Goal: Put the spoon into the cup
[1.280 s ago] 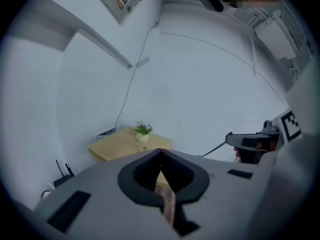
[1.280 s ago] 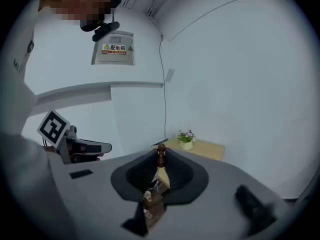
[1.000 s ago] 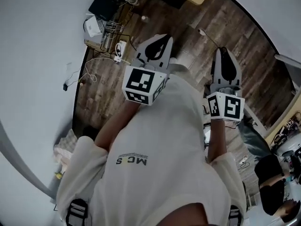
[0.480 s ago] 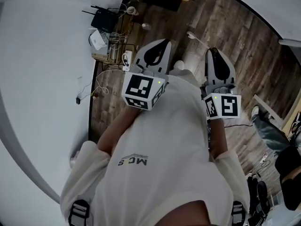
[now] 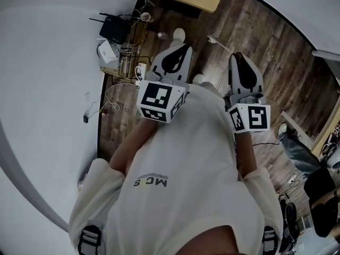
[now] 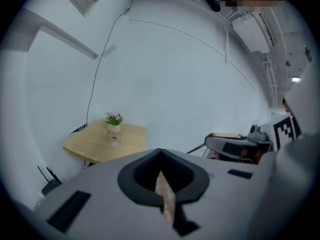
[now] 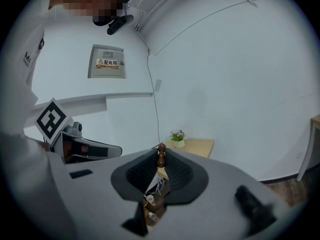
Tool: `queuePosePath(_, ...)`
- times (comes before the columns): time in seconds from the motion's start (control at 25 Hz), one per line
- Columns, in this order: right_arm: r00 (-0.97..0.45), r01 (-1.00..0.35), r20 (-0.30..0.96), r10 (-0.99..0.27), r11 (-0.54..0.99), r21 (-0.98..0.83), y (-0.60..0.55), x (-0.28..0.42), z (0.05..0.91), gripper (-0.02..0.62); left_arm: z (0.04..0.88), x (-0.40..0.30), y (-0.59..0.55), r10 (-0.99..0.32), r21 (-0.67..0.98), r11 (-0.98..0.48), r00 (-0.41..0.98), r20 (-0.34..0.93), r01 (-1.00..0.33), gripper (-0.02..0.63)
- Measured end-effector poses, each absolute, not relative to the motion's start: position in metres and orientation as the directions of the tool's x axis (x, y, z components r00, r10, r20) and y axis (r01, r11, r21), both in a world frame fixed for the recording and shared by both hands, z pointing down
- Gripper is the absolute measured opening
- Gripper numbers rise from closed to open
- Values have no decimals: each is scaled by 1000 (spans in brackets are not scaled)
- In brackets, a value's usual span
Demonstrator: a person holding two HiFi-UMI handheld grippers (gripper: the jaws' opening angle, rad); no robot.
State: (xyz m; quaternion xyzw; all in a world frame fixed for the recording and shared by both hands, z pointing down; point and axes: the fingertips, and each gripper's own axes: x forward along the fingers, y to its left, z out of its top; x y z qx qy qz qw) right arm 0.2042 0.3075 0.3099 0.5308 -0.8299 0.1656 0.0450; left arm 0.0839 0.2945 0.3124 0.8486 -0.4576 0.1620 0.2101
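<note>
The left gripper (image 5: 179,51) and the right gripper (image 5: 240,61) are held at the person's chest, each with its jaws closed together on nothing. Well apart from both, a small clear cup (image 6: 116,140) stands on a wooden table (image 6: 134,138), just beside a potted plant (image 6: 114,122).

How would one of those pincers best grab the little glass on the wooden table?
Probably by its side wall, around the middle, with a jaw on either side. The glass stands upright on the table, and the flower pot sits just behind it toward the wall, so coming in level from the open room side looks safest. It is too small here to tell whether it has a handle.
</note>
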Motion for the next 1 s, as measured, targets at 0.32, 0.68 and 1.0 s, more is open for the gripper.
queuePosePath(0.32,-402,-915,303,-864,379,-136,179,172,309,60,313,67,151,-684,204,-548,575,449,-811,11)
queuePosePath(0.68,-373,-928,364,-853,348,-135,36,125,323,60,321,14,11,-666,237,-557,598,445,-796,11)
queuePosePath(1.0,-330,-942,397,-857,325,-82,-45,101,337,60,342,-24,-55,-663,274,-529,593,457,-803,11)
